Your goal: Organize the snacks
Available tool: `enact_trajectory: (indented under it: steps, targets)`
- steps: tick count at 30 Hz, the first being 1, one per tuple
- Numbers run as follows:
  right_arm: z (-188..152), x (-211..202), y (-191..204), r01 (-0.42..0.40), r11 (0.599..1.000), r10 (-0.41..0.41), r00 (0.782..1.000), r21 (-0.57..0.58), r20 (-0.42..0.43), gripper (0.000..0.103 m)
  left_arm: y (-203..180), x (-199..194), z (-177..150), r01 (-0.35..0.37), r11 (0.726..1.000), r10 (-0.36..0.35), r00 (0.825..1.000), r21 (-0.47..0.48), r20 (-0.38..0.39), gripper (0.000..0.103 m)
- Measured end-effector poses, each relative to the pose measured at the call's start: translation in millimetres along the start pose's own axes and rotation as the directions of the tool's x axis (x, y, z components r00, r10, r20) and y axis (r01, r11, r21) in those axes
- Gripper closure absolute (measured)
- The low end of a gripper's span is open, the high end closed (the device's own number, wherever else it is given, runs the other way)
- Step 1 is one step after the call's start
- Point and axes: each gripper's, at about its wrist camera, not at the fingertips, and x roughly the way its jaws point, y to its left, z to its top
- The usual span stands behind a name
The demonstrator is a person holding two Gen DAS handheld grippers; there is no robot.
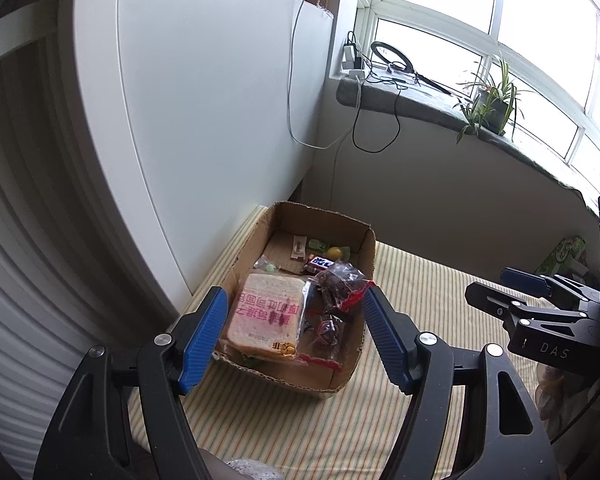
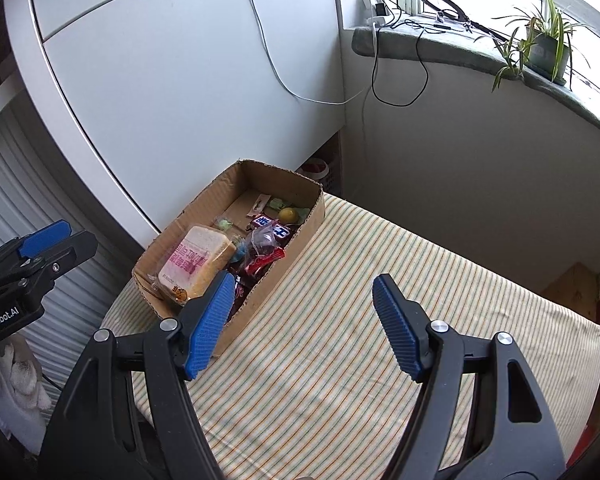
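An open cardboard box (image 1: 352, 368) (image 2: 296, 236) sits on the striped tablecloth at the table's far left corner. It holds a wrapped sandwich (image 1: 266, 314) (image 2: 196, 260), clear bags of dark red snacks (image 1: 340, 280) (image 2: 264, 240), a Snickers bar (image 1: 320, 263) (image 2: 274, 226), a yellow candy (image 1: 334, 252) (image 2: 288, 214) and small green wrapped sweets. My left gripper (image 1: 294, 332) is open and empty, hovering in front of the box. My right gripper (image 2: 304, 320) is open and empty above the cloth, to the right of the box; it also shows in the left wrist view (image 1: 536, 292).
The striped tablecloth (image 2: 380, 320) covers the table. White cabinet panels (image 1: 204, 120) stand close behind the box. A windowsill (image 2: 460, 48) with cables, a ring light and a potted plant (image 2: 544, 48) lies beyond. A green packet (image 1: 562, 254) lies at the far right.
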Motion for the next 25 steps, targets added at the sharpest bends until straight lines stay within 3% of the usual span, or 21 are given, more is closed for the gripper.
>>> enact_trajectory:
  steps: [25]
  targets:
    - [-2.6, 6.8, -4.3, 0.007, 1.000, -0.007, 1.000, -0.004, -0.022, 0.029, -4.4, 3.7, 0.7, -0.006, 1.000, 0.006, 1.000, 0.013, -0.005, 0.033]
